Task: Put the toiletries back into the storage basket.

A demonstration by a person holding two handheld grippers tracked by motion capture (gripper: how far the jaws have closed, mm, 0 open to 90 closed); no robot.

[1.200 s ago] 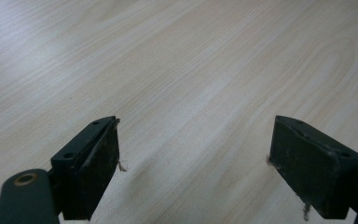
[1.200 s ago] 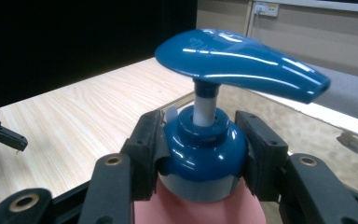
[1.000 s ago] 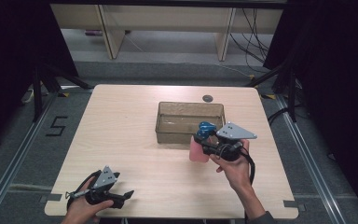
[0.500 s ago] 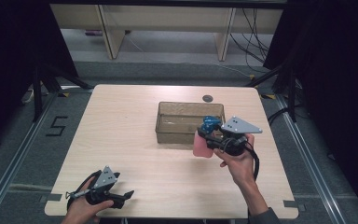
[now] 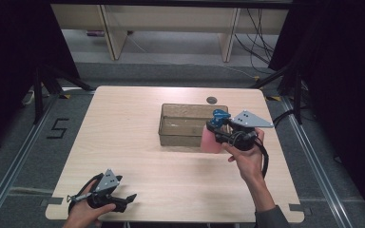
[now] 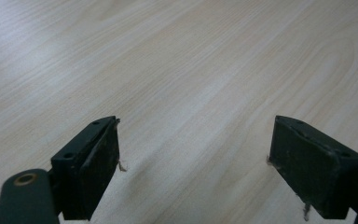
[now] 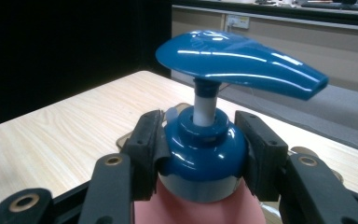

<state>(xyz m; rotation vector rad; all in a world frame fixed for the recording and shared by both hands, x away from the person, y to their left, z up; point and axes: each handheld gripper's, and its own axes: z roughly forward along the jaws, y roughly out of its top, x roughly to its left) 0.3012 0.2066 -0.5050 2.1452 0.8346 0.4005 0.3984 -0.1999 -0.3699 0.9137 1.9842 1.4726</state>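
Observation:
A pink pump bottle [image 5: 211, 140] with a blue pump head [image 5: 220, 115] hangs upright above the table, beside the near right corner of a clear brownish bin [image 5: 183, 124]. My right gripper [image 5: 217, 129] is shut on the bottle's blue collar [image 7: 204, 151], one pad on each side, with the spout [image 7: 242, 63] above. My left gripper [image 5: 126, 202] rests near the table's front left edge. Its jaws [image 6: 196, 168] stand wide open over bare wood with nothing between them.
The light wooden table [image 5: 123, 137] carries the bin right of centre, and a small dark disc [image 5: 212, 99] lies behind it. Dark frame legs and cables stand beyond the far edge. A floor mark "5" [image 5: 58, 128] lies left of the table.
My right gripper has lifted the pump bottle and carried it slightly right and away from me, beside the bin. The left gripper has stayed put.

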